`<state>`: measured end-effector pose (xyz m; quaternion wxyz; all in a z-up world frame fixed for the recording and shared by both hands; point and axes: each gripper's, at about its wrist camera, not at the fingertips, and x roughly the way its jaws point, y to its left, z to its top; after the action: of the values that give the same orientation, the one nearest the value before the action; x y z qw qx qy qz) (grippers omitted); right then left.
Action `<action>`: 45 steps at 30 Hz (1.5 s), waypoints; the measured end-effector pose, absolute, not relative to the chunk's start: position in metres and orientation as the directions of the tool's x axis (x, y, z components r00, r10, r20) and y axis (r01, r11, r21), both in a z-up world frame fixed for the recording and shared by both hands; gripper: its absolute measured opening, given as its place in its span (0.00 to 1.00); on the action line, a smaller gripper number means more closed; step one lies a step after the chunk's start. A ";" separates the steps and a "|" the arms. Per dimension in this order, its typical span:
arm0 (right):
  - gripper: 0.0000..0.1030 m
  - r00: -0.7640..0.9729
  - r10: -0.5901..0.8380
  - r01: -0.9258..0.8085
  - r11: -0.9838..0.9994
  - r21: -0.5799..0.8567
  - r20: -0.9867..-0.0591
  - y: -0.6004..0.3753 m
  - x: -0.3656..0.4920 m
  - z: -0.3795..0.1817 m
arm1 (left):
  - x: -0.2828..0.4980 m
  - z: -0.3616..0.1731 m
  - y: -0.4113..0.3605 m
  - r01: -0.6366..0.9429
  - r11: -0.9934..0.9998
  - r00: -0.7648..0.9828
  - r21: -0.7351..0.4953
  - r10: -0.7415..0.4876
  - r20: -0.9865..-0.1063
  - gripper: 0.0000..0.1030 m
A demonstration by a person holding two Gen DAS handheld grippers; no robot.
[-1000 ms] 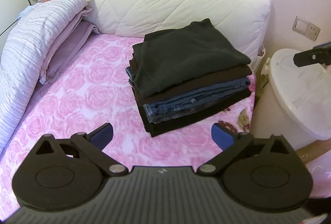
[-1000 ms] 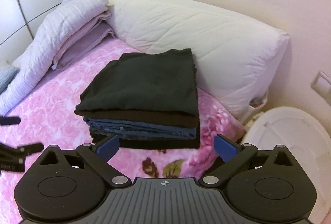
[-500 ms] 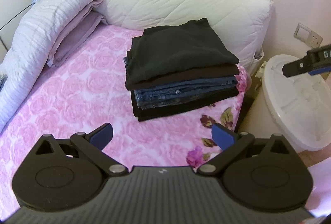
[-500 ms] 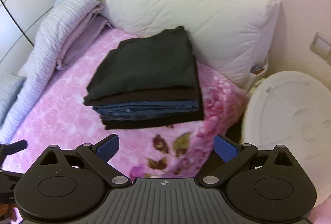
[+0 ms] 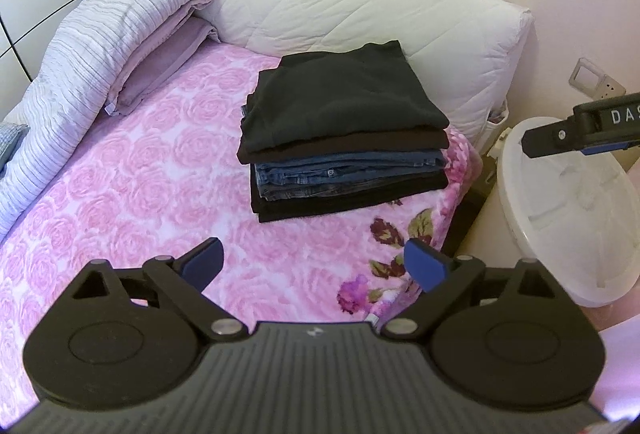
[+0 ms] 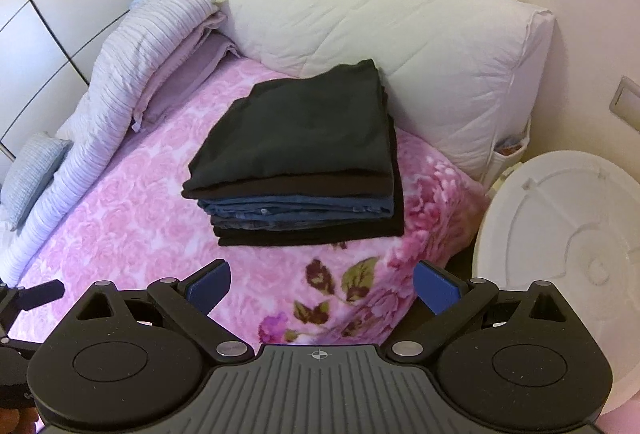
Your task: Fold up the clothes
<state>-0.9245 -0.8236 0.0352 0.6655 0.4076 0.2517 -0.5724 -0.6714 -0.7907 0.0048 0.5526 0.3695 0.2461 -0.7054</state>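
While both grippers gape empty, the folded stack nears the blanket's edge.

Two wrist fisheye views look down and forward over the bed from near its foot. Both share the folded clothes stack, the right view nearer.

Folded dark clothes stack sits on bed.

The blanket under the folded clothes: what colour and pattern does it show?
The blanket is pink with a rose pattern, clearest in the right wrist view.
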 end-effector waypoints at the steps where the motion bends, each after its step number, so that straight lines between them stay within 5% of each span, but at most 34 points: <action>1: 0.98 0.218 -0.558 0.967 0.013 0.254 -0.801 -0.822 -0.923 0.036 | -0.671 0.006 -0.791 0.961 -0.271 -0.120 0.059 -0.599 -0.792 0.92; 27: 0.98 0.113 -0.585 0.982 -0.056 0.180 -0.803 -0.758 -0.876 0.051 | -0.640 0.008 -0.774 0.974 -0.219 -0.177 -0.058 -0.575 -0.799 0.89; 45: 0.98 0.023 -0.602 0.997 -0.050 0.066 -0.798 -0.756 -0.877 0.052 | -0.660 0.011 -0.778 0.973 -0.229 -0.159 -0.026 -0.586 -0.795 0.89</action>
<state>-0.8771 -0.7560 0.0524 0.6268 0.3441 0.2866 -0.6376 -0.6597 -0.7778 0.0111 0.5521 0.3402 0.2844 -0.7061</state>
